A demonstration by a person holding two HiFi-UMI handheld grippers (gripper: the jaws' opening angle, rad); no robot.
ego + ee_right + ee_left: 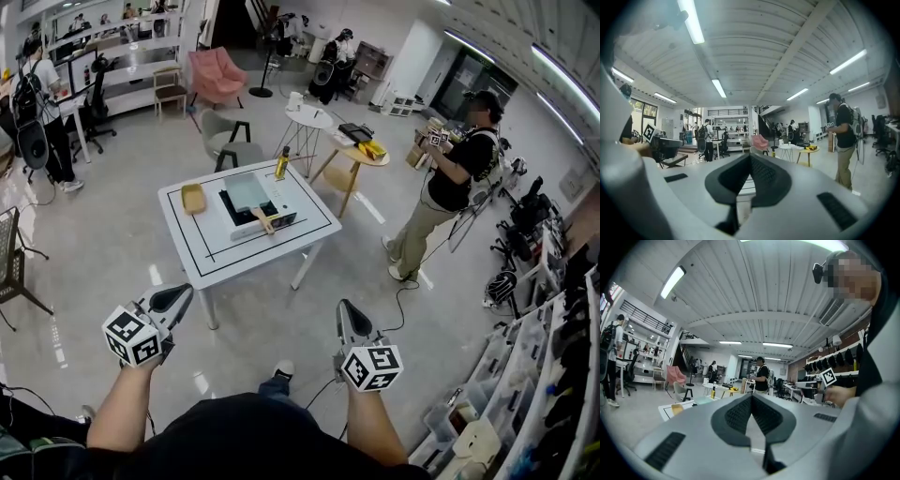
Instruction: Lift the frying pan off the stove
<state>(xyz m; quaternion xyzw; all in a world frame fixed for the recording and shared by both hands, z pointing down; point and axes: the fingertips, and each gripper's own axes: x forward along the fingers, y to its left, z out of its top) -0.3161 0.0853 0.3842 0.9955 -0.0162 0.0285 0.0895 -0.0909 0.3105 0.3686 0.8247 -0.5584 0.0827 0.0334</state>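
The frying pan (247,192), pale teal and square with a wooden handle (265,223), rests on a portable stove (236,214) on the white table (305,228) some way ahead of me. Both grippers hang in the air well short of the table, over the floor. My left gripper (181,292) is shut with nothing in it, its jaws together in the left gripper view (752,401). My right gripper (344,307) is likewise shut and empty (750,161). Neither touches the pan.
A yellow dish (193,198) and an oil bottle (281,163) also stand on the table. Behind it are a grey chair (230,141) and two small round tables (309,118). A person (455,183) stands at the right; shelves (553,375) line the right wall.
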